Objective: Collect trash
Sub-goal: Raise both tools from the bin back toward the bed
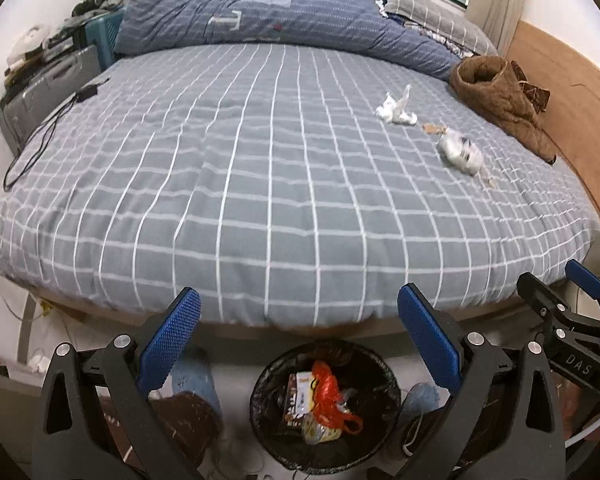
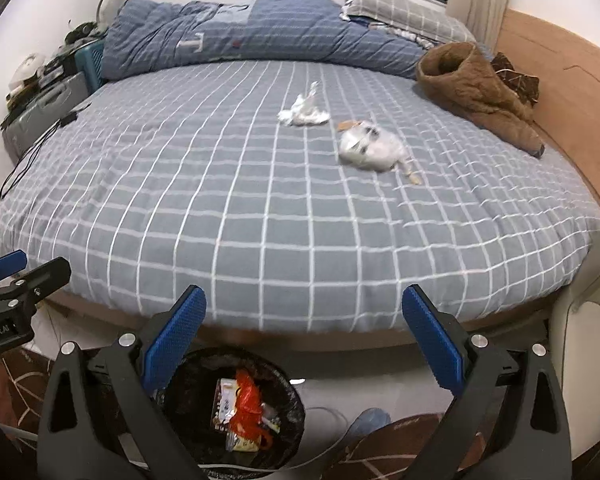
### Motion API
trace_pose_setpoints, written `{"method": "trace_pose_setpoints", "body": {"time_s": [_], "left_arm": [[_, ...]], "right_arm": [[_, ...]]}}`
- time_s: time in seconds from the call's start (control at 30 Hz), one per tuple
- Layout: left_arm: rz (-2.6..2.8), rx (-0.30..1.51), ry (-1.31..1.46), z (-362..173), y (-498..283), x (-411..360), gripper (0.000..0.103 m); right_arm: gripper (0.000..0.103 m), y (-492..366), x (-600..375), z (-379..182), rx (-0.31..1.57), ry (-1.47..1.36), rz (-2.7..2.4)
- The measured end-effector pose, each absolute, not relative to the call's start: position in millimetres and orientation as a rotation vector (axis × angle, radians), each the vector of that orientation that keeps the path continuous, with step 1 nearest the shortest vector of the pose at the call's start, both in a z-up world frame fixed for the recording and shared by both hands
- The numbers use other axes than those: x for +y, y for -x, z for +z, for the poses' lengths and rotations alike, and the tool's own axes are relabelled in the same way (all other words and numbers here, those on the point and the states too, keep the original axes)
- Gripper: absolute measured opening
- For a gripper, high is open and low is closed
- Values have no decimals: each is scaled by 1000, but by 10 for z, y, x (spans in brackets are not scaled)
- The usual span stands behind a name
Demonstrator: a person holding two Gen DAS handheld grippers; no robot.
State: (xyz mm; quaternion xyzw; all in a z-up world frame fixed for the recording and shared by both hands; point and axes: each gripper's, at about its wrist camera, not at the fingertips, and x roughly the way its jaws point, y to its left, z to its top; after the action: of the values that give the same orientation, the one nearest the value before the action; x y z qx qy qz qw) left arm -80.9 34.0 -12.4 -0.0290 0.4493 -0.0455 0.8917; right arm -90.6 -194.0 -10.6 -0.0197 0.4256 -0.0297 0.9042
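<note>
Crumpled white tissue (image 1: 396,110) (image 2: 305,114) lies on the grey checked bed (image 1: 240,184) (image 2: 260,216), toward the far right. Close beside it rests a clear crumpled plastic wrapper (image 1: 460,153) (image 2: 370,145), with small tan scraps (image 1: 432,128) (image 2: 412,174) around it. A black-lined trash bin (image 1: 325,404) (image 2: 236,408) stands on the floor at the bed's near edge, holding an orange bag and packets. My left gripper (image 1: 300,312) hangs open and empty above the bin. My right gripper (image 2: 304,312) is open too, empty, to the bin's right.
A brown fleece jacket (image 1: 500,96) (image 2: 476,88) lies by the wooden headboard (image 1: 564,96). A rolled blue duvet (image 1: 268,16) and a pillow cross the far side. A black cable (image 1: 40,136) trails off the left edge toward a grey suitcase (image 1: 48,92).
</note>
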Motion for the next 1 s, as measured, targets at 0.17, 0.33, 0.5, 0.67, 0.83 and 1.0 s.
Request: {"method": "trace_pose_setpoints", "body": {"time_s": [0.17, 0.33, 0.5, 0.67, 0.83, 1.0], "left_arm": [[-103, 915, 50, -15, 619, 223, 97], [-116, 904, 46, 64, 394, 89, 97], [-129, 895, 38, 125, 161, -73, 97], [-144, 893, 27, 136, -51, -239, 97], [-163, 902, 16, 82, -308, -446, 97], [-181, 910, -2, 3, -621, -685, 97]], "right_arm": [[95, 731, -2111, 21, 858, 41, -90], [95, 563, -2262, 134, 835, 32, -105], [95, 387, -2390, 234, 809, 27, -122], [95, 212, -2589, 297, 776, 4, -156], [95, 47, -2839, 259, 776, -26, -177], [95, -145, -3055, 182, 784, -38, -184]]}}
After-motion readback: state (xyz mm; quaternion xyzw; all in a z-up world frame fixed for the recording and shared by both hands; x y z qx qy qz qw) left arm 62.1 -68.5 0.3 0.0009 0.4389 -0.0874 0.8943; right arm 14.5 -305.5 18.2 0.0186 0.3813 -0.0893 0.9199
